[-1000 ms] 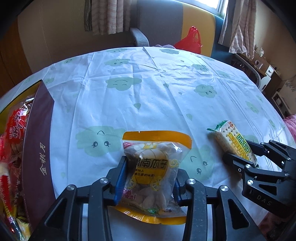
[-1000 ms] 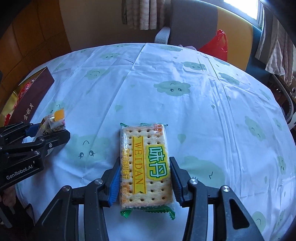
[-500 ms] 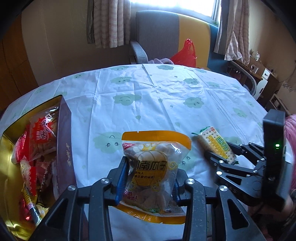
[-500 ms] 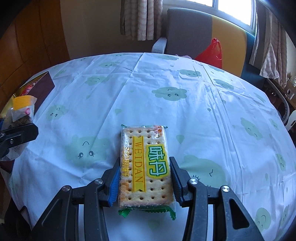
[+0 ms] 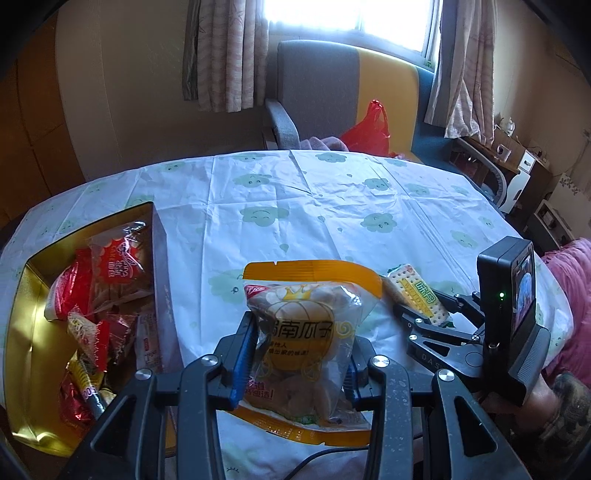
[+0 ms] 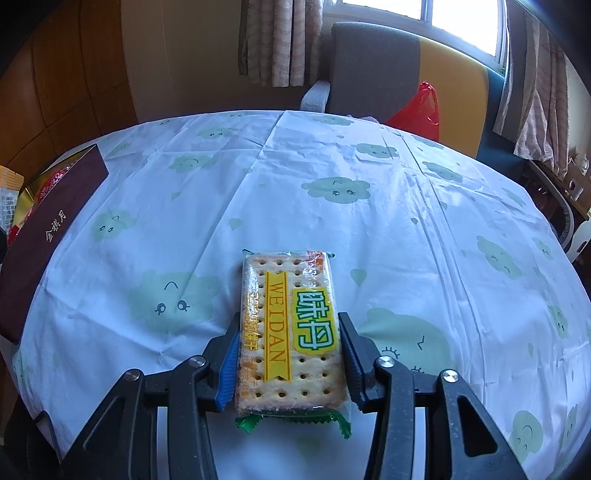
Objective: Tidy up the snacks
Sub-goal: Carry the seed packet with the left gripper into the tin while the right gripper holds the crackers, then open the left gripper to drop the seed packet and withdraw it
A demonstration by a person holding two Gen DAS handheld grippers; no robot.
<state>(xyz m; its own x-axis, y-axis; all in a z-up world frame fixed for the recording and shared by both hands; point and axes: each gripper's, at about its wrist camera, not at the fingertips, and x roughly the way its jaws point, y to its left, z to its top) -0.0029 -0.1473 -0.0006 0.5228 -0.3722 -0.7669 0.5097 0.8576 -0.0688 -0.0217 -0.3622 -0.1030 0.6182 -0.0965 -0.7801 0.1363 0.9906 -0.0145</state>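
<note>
Orange-trimmed seed bag point(image 5: 303, 339) pinched by left hand-held gripper point(image 5: 297, 354); cracker pack point(image 6: 290, 328) pinched by right point(image 6: 290, 354).

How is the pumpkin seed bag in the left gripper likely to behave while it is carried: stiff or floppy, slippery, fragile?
The pumpkin seed bag is probably floppy: its orange top edge curls above the left gripper. Its glossy film looks slippery, so it might slide in the grip. The loose contents seem likely to shift rather than break.

Round table point(image 6: 369, 229) under cloud-print tablecloth point(image 5: 332, 206); far side grey-yellow armchair point(image 5: 332, 85) holding red plastic bag point(image 5: 369, 125); bright window point(image 5: 347, 18), striped curtains point(image 5: 225, 55), beige wall point(image 5: 129, 81).
</note>
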